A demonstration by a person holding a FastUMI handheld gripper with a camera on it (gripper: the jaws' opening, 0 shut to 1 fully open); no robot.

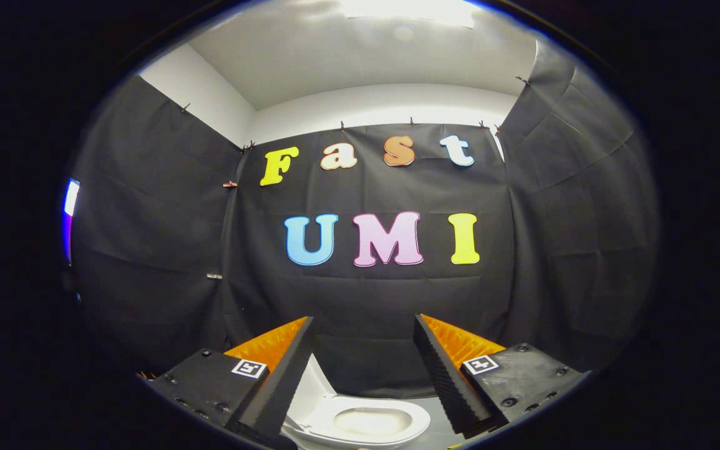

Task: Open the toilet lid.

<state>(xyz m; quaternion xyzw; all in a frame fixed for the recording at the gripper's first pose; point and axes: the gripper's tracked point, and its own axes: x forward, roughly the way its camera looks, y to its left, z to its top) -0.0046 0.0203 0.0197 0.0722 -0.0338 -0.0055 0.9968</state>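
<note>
While the gripper (363, 328) hangs in the air with its two fingers spread wide apart and nothing between them, it points at the black cloth wall (147, 237) of the booth. Left finger (285, 375) juts up from the lower left; just past its inner edge stands the toilet lid (313, 384), white, raised upright, its far side hidden behind that finger. Below and between the fingers sits the toilet (360, 424), white, seat ring down, bowl open to view. Right finger (444, 375) rises from the lower right, clear of the seat. Grey floor (441, 431) shows beside the bowl's right edge. Above the cloth, white wall (385, 103) and a lit ceiling (335, 50).
</note>
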